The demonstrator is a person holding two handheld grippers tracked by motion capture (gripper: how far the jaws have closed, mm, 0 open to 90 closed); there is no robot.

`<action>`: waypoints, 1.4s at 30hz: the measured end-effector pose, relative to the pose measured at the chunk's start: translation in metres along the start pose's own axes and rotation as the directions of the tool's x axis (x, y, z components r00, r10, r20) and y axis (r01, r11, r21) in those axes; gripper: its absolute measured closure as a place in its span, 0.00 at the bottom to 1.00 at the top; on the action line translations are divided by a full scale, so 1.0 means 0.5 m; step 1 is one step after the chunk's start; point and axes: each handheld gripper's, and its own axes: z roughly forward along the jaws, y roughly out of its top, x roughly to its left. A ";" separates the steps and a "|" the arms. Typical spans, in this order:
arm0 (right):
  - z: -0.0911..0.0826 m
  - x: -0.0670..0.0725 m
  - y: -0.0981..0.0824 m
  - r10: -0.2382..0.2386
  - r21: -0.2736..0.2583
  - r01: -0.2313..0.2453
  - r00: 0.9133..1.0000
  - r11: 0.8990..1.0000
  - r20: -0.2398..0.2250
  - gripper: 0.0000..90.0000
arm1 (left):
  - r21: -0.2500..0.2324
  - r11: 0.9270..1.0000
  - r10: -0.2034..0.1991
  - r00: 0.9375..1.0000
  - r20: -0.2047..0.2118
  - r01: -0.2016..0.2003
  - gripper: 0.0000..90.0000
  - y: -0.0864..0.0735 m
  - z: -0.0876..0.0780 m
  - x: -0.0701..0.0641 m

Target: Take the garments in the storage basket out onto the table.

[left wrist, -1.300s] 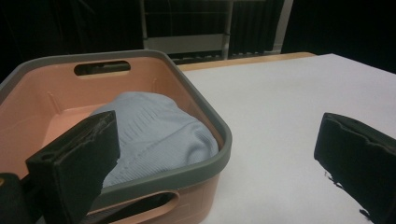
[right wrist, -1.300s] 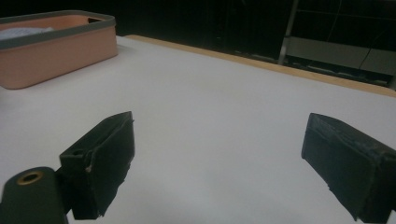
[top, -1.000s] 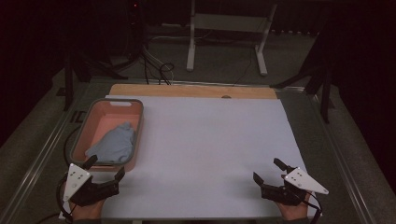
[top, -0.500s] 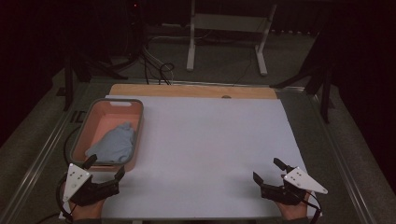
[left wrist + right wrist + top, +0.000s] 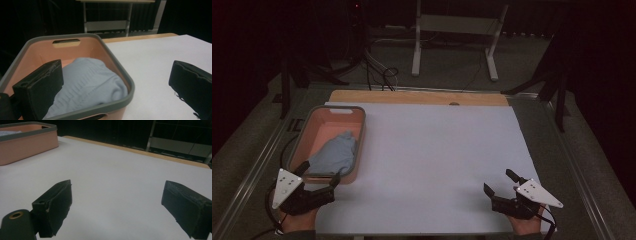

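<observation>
A salmon-pink plastic basket (image 5: 304, 135) with a grey rim stands at the table's left side; a crumpled light-blue cloth (image 5: 334, 154) lies in its near half. In the left gripper view the basket (image 5: 113, 66) fills the left, the cloth (image 5: 87, 80) heaped inside. My left gripper (image 5: 318, 174) rests open at the basket's near end, jaws wide apart with nothing between them. My right gripper (image 5: 499, 184) sits open near the table's front right corner over bare white surface. In the right gripper view the basket (image 5: 27, 142) shows far off at upper left.
A white sheet (image 5: 432, 160) covers the table, with a wooden strip (image 5: 412, 96) along the far edge. Beyond the table stand a metal frame (image 5: 452, 40), dark stands and floor cables (image 5: 379, 67).
</observation>
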 end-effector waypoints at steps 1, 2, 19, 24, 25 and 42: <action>0.000 0.000 0.000 0.000 0.001 0.000 1.000 1.000 0.001 0.11 | 0.005 1.000 -0.004 1.000 -0.001 0.004 0.01 0.002 0.000 0.003; 0.001 0.000 0.000 0.000 0.002 0.000 1.000 1.000 0.000 0.11 | 0.005 1.000 -0.004 1.000 -0.001 0.004 0.01 0.002 0.000 0.003; 0.004 0.000 -0.002 0.003 0.009 -0.003 1.000 1.000 0.005 0.11 | 0.070 0.998 -0.002 1.000 0.002 0.002 0.01 0.065 0.024 0.028; 0.003 -0.001 -0.001 0.004 0.008 -0.004 1.000 1.000 0.008 0.11 | 0.086 0.996 0.008 1.000 -0.002 -0.008 0.01 0.075 0.033 0.033; 0.003 -0.001 -0.002 0.005 0.009 -0.005 1.000 1.000 0.008 0.11 | 0.085 0.996 0.013 1.000 -0.005 -0.012 0.01 0.079 0.037 0.036; 0.007 0.003 -0.003 0.003 0.016 -0.003 1.000 1.000 0.004 0.11 | 0.096 0.994 0.056 0.998 0.006 -0.056 0.01 0.099 0.070 0.060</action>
